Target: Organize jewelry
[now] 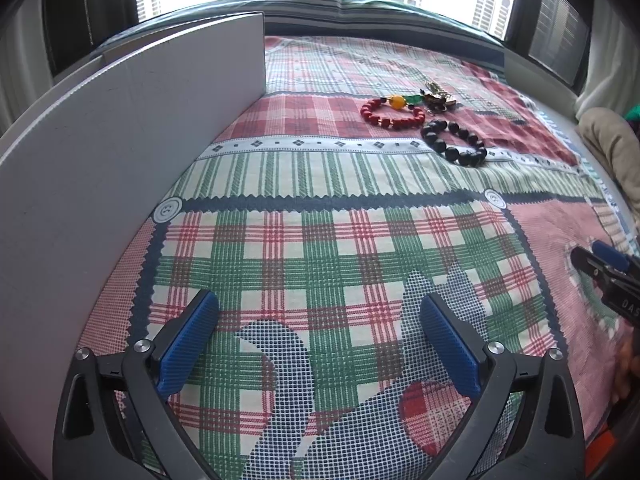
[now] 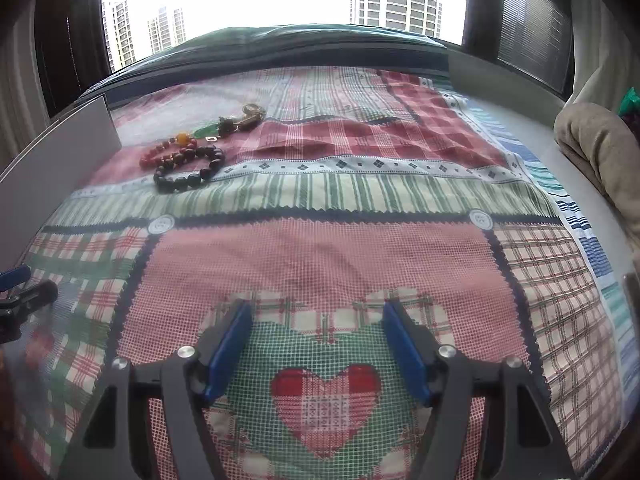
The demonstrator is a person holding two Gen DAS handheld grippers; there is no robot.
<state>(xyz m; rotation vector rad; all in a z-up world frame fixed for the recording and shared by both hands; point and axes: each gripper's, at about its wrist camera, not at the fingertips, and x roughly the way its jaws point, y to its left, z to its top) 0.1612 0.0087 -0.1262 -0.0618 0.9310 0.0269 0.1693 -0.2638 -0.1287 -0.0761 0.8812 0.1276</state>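
A red bead bracelet [image 1: 392,113] with an orange bead, a black bead bracelet [image 1: 454,142] and a gold keychain with a green charm [image 1: 434,98] lie together far ahead on the patchwork cloth. They also show in the right wrist view: red bracelet [image 2: 154,154], black bracelet [image 2: 188,172], keychain [image 2: 240,120]. My left gripper [image 1: 320,312] is open and empty, low over the cloth. My right gripper [image 2: 318,320] is open and empty over a heart patch; it also shows in the left wrist view [image 1: 600,264].
A grey box wall [image 1: 120,160] stands along the left; it also shows in the right wrist view [image 2: 60,152]. The cloth [image 1: 320,240] covers the surface. A beige cushion [image 2: 600,152] lies at the right. Windows are behind.
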